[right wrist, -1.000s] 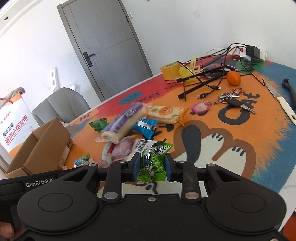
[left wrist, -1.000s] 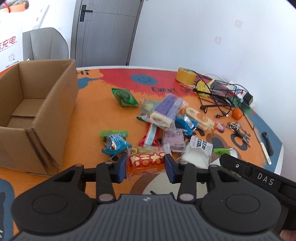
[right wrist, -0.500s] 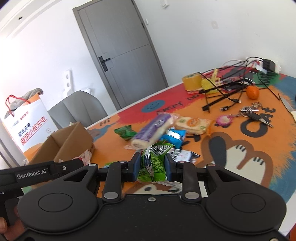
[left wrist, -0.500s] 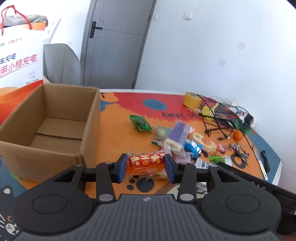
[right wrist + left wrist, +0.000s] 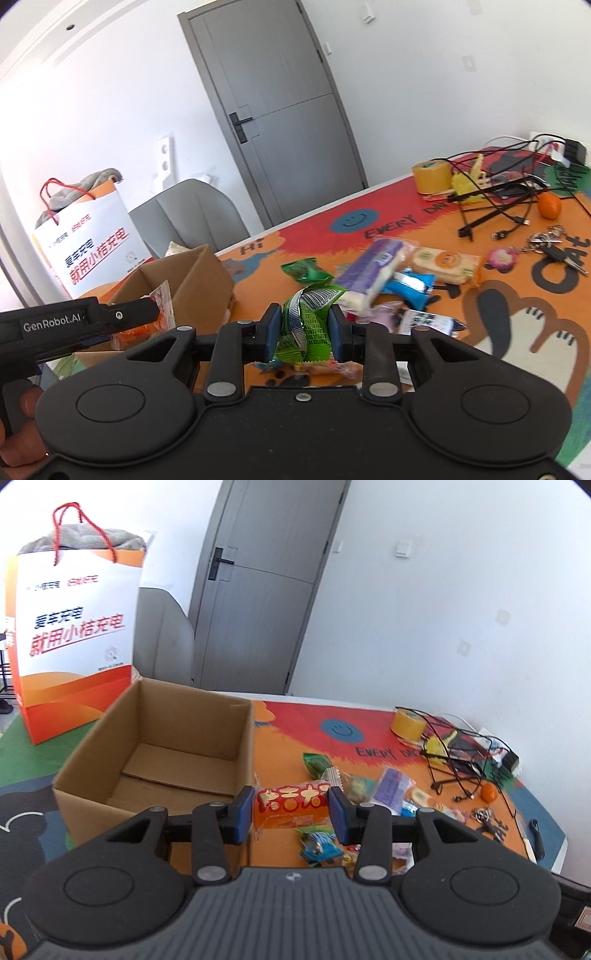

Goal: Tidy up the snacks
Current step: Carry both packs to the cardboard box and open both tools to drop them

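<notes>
- My left gripper (image 5: 291, 810) is clamped on an orange snack pack (image 5: 291, 805); the pads press both ends and it hangs clear of the table (image 5: 280, 746).
- My right gripper (image 5: 303, 334) is closed on a crumpled green packet (image 5: 304, 328), also lifted off the table.
- The box (image 5: 155, 760) sits open on the left, just beyond and left of the orange pack. Its floor shows only cardboard; I see no snack in it.
- The other snacks lie in a loose pile (image 5: 373, 794) to the right of the box, mixed close to keys, cables (image 5: 454, 768) and a tape roll (image 5: 408, 725) that are not snacks.
- The step in hand, as I judge it, is carrying both packs to the box and dropping them in.
- To do it well I should bring the orange pack fully past the near wall before letting go, since it now sits about over the box's right corner and could catch the rim or fall outside.
- From the right view my left gripper lies between the green packet and the box, so I should empty the left one and move it aside, then bring the right in.
- The green packet is limp and held by its middle; I should keep a firm squeeze and release low over the opening.
</notes>
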Demonstrator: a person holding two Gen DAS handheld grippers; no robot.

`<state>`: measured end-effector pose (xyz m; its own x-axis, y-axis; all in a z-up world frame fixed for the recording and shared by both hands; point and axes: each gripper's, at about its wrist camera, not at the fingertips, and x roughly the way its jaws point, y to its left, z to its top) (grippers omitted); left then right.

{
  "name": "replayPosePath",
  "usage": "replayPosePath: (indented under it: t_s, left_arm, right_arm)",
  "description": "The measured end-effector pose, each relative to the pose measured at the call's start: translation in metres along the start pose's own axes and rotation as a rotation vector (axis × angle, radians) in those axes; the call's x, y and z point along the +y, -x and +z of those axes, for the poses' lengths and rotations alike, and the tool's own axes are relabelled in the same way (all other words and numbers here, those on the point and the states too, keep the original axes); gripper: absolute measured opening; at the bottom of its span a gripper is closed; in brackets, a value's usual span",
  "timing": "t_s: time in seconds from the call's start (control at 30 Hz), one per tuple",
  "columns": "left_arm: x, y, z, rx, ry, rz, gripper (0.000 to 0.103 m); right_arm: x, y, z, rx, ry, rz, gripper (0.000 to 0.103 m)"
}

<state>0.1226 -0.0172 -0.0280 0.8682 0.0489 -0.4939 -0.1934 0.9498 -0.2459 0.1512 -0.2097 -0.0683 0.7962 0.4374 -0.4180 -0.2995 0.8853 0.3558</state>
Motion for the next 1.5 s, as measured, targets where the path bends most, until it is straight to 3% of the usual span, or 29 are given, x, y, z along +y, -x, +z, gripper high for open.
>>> replayPosePath:
  t_s: [0.3,0.87,1.07,1.37,1.5]
  left_arm:
    - [0.032,0.008,0.009,-0.034,0.051,0.038,0.042]
    - [0.089,-0.010,0.025,-0.026,0.144,0.109,0.043]
    - [0.098,0.002,0.030,-0.083,0.151,0.121,0.061]
    - [0.112,0.014,0.027,-0.092,0.183,0.184,0.079]
    - [0.116,0.016,0.027,-0.091,0.202,0.202,0.087]
  right_arm:
    - [0.028,-0.011,0.004,0.004,0.034,0.036,0.028]
    - [0.076,-0.054,0.011,0.029,0.063,0.102,0.029]
    - [0.090,-0.066,0.015,0.035,0.062,0.126,0.029]
    - [0.115,-0.075,0.020,0.032,0.066,0.185,0.029]
    - [0.119,-0.083,0.021,0.059,0.037,0.234,0.041]
